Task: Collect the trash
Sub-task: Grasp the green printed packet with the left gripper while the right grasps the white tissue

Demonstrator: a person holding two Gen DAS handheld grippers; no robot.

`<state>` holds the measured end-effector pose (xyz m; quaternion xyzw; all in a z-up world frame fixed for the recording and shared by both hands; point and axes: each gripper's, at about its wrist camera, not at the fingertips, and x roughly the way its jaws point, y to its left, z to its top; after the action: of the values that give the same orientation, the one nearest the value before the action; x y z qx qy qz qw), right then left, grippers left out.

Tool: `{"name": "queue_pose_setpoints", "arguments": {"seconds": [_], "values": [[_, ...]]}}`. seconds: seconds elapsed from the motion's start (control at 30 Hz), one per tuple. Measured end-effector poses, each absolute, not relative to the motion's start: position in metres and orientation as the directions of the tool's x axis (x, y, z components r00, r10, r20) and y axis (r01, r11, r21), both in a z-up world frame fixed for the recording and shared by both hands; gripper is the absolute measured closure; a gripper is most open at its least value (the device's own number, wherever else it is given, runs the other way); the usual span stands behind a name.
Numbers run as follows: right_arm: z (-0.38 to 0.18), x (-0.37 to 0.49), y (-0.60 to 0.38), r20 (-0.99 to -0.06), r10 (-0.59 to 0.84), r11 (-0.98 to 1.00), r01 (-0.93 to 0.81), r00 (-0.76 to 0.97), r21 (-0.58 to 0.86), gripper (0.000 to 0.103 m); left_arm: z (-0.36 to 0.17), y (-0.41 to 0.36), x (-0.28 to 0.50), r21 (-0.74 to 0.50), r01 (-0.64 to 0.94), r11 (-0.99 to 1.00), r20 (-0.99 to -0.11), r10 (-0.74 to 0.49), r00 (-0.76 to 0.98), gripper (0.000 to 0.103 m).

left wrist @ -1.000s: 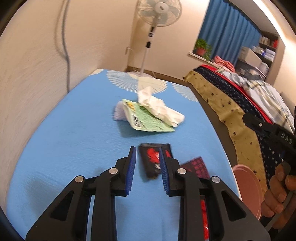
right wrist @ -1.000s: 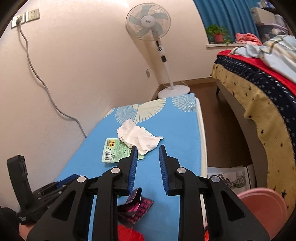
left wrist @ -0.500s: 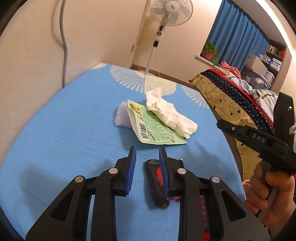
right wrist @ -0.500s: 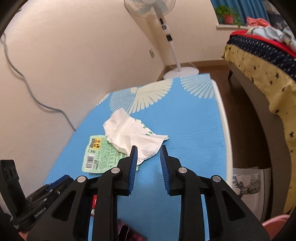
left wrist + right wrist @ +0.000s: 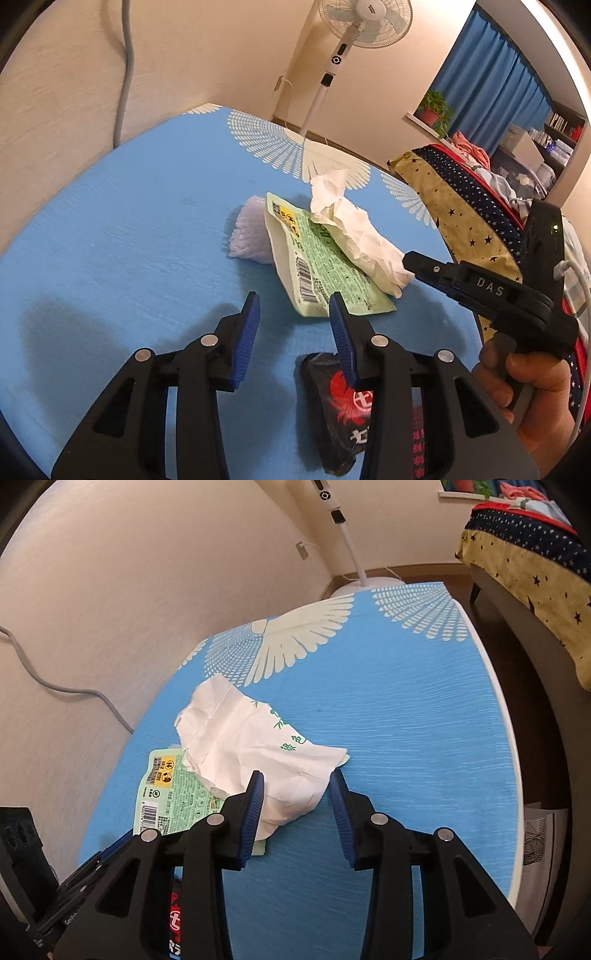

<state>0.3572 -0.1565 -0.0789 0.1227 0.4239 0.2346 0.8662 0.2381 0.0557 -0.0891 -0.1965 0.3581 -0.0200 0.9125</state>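
Right wrist view, right claw (image 5: 297, 794) opening, gripping nothing, crumpled white paper (image 5: 255, 749) between ribbed blue pads (image 5: 251, 812)

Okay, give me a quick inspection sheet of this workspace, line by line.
Surface: blue table with white feather print.
Job's things: crumpled white paper lying on a green wrapper; black wrapper nearer; pale plastic piece behind.
Clutter: nothing seen.
Grippers: left gripper opening, empty, over bare table; right gripper opening, the paper's near end between its fingers, not pressed.
Cables: grey cable down the wall.
Surroundings: standing fan, star-patterned bed cover, blue curtains, potted plant.
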Motion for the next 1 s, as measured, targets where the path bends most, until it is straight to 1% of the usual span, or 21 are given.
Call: {"name": "queue_pose_setpoints", "arguments": {"seconds": [0.17, 0.23, 0.33, 0.37, 0.43, 0.63, 0.7, 1.0], "values": [[-0.085, 0.359, -0.154, -0.685, 0.511, 0.859, -0.292, 0.519, 0.42, 0.064, -0.092, 0.052, 0.246, -0.378, -0.098, 0.921, -0.653, -0.19, 0.734, 0.065], [-0.088, 0.358, -0.154, -0.687, 0.508, 0.861, -0.287, 0.519, 0.42, 0.066, -0.092, 0.051, 0.248, -0.383, -0.097, 0.919, -0.653, -0.195, 0.732, 0.075], [-0.088, 0.359, -0.154, -0.686, 0.506, 0.862, -0.282, 0.522, 0.421, 0.067, -0.093, 0.048, 0.25, -0.376, -0.092, 0.922, -0.659, -0.196, 0.726, 0.082], [-0.088, 0.36, -0.153, -0.685, 0.508, 0.861, -0.282, 0.522, 0.424, 0.071, -0.092, 0.046, 0.249, -0.371, -0.085, 0.925, -0.656, -0.196, 0.729, 0.083], [-0.088, 0.36, -0.153, -0.681, 0.516, 0.856, -0.284, 0.52, 0.431, 0.074, -0.09, 0.045, 0.248, -0.364, -0.078, 0.928, -0.652, -0.194, 0.733, 0.09], [-0.075, 0.35, -0.16, -0.644, 0.541, 0.839, -0.287, 0.541, 0.463, 0.09, -0.081, 0.039, 0.243, -0.314, -0.063, 0.947, -0.645, -0.164, 0.746, 0.095], [-0.067, 0.343, -0.163, -0.628, 0.544, 0.836, -0.293, 0.557, 0.464, 0.103, -0.074, 0.037, 0.241, -0.304, -0.059, 0.951, -0.636, -0.157, 0.756, 0.097], [-0.022, 0.298, -0.182, -0.557, 0.538, 0.836, -0.318, 0.633, 0.446, 0.103, -0.041, 0.036, 0.213, -0.275, -0.021, 0.961, -0.593, -0.153, 0.79, 0.101]]}}
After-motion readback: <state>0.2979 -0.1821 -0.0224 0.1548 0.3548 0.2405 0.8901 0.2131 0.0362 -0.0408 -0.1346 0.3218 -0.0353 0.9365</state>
